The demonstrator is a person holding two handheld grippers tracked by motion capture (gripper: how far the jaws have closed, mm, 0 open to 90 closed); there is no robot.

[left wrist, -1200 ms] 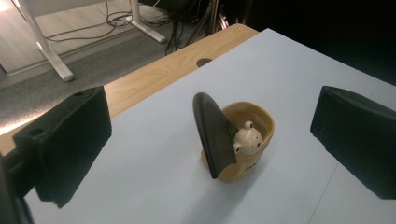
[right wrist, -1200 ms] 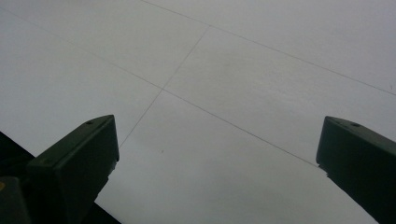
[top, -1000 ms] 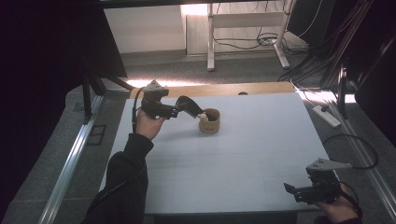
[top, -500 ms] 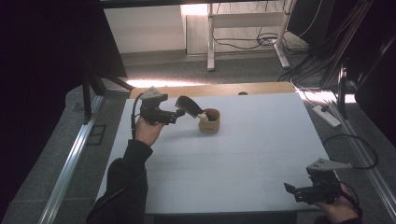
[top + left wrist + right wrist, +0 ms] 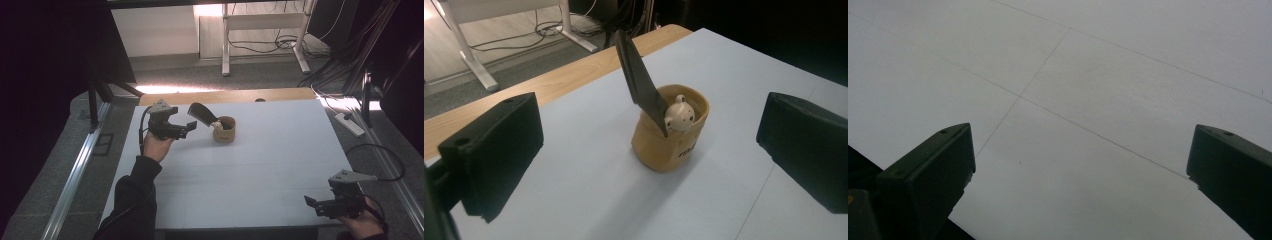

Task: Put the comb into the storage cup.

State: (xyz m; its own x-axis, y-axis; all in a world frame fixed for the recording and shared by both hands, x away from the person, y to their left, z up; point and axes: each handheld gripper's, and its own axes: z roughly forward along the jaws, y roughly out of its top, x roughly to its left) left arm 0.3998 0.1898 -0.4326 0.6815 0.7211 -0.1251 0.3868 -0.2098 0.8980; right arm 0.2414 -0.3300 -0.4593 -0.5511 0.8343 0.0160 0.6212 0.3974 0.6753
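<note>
white table (image 5: 260,165) bears tan cup (image 5: 671,132); left tongs (image 5: 189,127) gape beside it.

Wide white rectangular tabletop (image 5: 260,170) fills the centre of the high view, faint seam lines crossing it. Light wooden edge strip (image 5: 225,96) runs along its 12 o'clock side. Grey carpeted floor (image 5: 200,75) beyond, bright sunlit patch (image 5: 170,89) at 11 o'clock. White metal desk frame (image 5: 260,30) at 12 o'clock, black cables (image 5: 270,45) beneath. White power strip (image 5: 348,124) at 3 o'clock. Metal floor rail (image 5: 75,175) at 9 o'clock.
</note>
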